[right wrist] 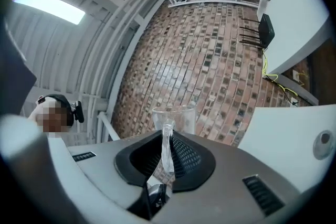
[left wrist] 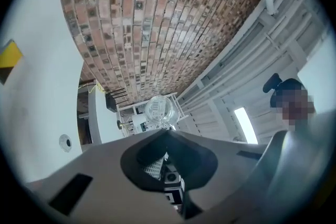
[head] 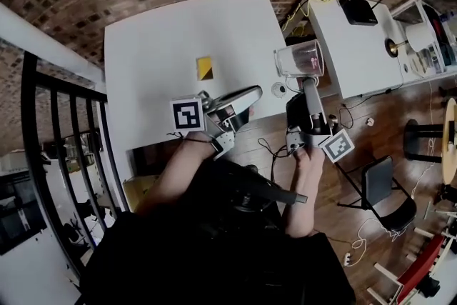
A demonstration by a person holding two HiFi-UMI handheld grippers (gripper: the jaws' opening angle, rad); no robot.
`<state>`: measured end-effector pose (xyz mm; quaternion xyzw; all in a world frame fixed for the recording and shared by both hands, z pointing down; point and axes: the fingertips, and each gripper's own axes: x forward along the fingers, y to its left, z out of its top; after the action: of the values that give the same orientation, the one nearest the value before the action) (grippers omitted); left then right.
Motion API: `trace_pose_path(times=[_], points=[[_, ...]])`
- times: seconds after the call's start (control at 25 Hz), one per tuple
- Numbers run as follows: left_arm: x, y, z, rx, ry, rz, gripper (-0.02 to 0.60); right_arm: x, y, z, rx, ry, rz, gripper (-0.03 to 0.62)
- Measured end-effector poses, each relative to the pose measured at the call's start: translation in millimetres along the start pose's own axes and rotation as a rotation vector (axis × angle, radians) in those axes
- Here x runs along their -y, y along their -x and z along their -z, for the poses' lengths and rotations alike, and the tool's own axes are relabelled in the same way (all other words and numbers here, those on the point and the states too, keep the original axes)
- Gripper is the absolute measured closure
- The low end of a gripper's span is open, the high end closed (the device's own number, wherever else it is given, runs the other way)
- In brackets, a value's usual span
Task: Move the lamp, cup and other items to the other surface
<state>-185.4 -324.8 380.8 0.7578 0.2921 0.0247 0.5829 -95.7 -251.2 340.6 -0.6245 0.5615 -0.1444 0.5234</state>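
Right gripper (right wrist: 167, 139) clamped on clear cup (right wrist: 177, 119) handle; left gripper (left wrist: 168, 132) jaws together, empty

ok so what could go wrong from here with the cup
1. The right tool pinches the clear cup only by its thin handle, so the cup could swing or slip out.
2. The cup seems to hang over the gap between the white table and the router table, above the wooden floor. A slip there likely means a drop.
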Motion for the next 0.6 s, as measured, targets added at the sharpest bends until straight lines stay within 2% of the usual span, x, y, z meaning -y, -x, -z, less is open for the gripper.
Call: trace_pose_path(times=[0.2,0.36,0.6], points=[[17,-57,77,-0.054,-0.005,0.012,0.581,-24,89,-67,0.102,0.048,0.007,0.557],[31,-101,141,-0.128,-0.022,0.028,0.581,-37,161,-114,0.180,0.069,0.028,0.557],[40,-152,216,-0.202,-0.023,0.041,0.580,-64,249,-167,0.260,0.120,0.031,0.557]])
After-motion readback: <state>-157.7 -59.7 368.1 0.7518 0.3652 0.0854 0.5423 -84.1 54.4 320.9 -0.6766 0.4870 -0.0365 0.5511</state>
